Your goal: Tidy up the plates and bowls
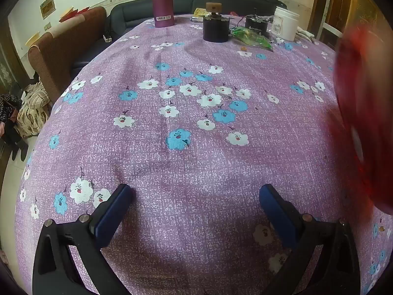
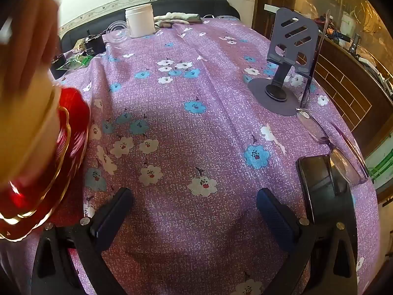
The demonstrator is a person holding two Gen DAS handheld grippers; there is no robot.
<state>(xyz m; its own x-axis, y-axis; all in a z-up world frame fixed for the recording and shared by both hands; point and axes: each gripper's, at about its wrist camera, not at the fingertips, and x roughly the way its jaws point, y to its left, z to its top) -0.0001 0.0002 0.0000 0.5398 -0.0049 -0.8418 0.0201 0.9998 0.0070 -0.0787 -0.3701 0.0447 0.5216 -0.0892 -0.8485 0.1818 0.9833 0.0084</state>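
A stack of red plates with gold rims (image 2: pixel 49 162) is at the left edge of the right wrist view, with a cream bowl-like piece (image 2: pixel 27 127) on top; a blurred hand (image 2: pixel 32 24) is over them. The same red pieces show as a red blur (image 1: pixel 366 113) at the right edge of the left wrist view. My left gripper (image 1: pixel 196 196) is open and empty above the purple flowered tablecloth (image 1: pixel 186 147). My right gripper (image 2: pixel 195 199) is open and empty, to the right of the red stack.
At the far side stand a purple flask (image 1: pixel 162 0), a dark jar with a wooden knob (image 1: pixel 215 24), a green packet (image 1: pixel 253 38) and a white tub (image 1: pixel 285 23). On the right are a grey phone stand (image 2: pixel 285 73), glasses (image 2: pixel 339 147) and a phone (image 2: pixel 324 191).
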